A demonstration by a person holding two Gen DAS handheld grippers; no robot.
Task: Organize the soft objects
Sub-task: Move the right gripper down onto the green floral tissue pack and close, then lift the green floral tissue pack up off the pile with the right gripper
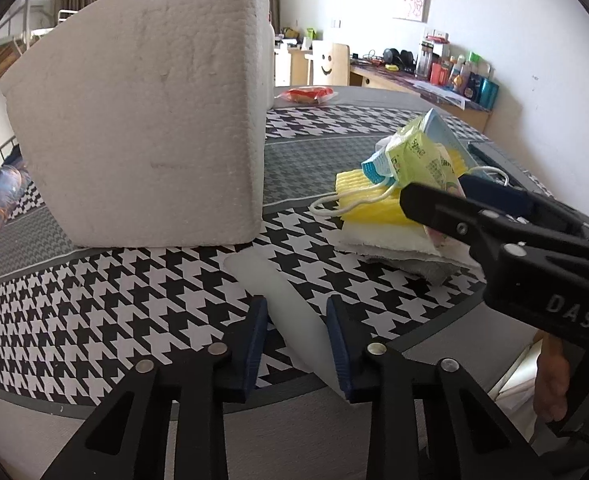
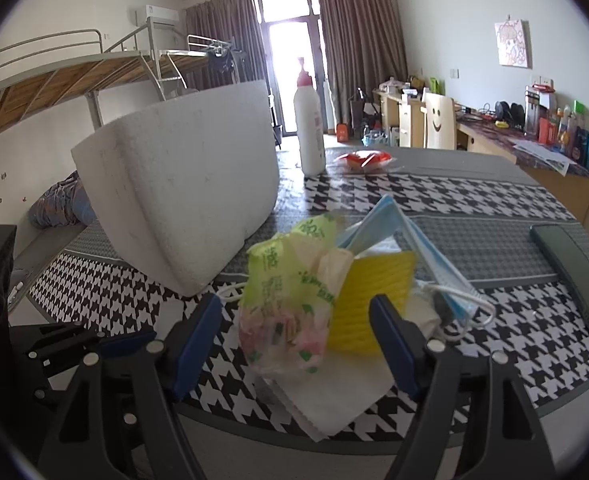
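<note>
My left gripper points down at the houndstooth tablecloth, shut on a flat white foam strip that fills the gap between its blue pads. A pile of soft things lies to the right: a green plastic packet, a yellow sponge, a blue face mask with white ear loops, and a white cloth underneath. My right gripper is open around the packet and sponge, its pads not pressing them. In the left wrist view the right gripper reaches over the pile.
A big white styrofoam box stands on the table just behind the strip and left of the pile. A white lotion bottle and a red packet are at the far side. A dark phone lies right. The table's near edge runs under both grippers.
</note>
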